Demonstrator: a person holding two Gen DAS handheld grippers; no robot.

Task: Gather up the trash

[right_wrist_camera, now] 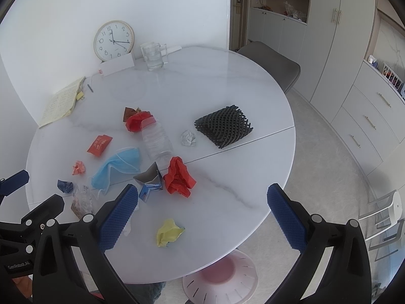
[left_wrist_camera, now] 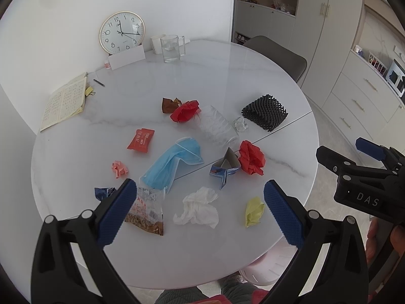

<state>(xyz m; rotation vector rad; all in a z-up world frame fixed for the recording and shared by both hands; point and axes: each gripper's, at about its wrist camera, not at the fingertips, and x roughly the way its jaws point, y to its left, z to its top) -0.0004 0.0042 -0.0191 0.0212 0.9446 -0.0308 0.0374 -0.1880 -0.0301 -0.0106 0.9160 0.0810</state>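
Both wrist views high above shared table (left_wrist_camera: 177, 81)

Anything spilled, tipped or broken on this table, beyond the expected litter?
Nothing spilled or broken shows. The clear plastic bottle lies on its side among the scraps, and the blue face mask is crumpled. The glass mug stands upright by the clock. Both grippers hover open, holding nothing.

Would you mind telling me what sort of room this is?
Most likely a home dining area: a round marble-look table with a chair drawn up, built-in cabinets, and a water pitcher by a wall clock.
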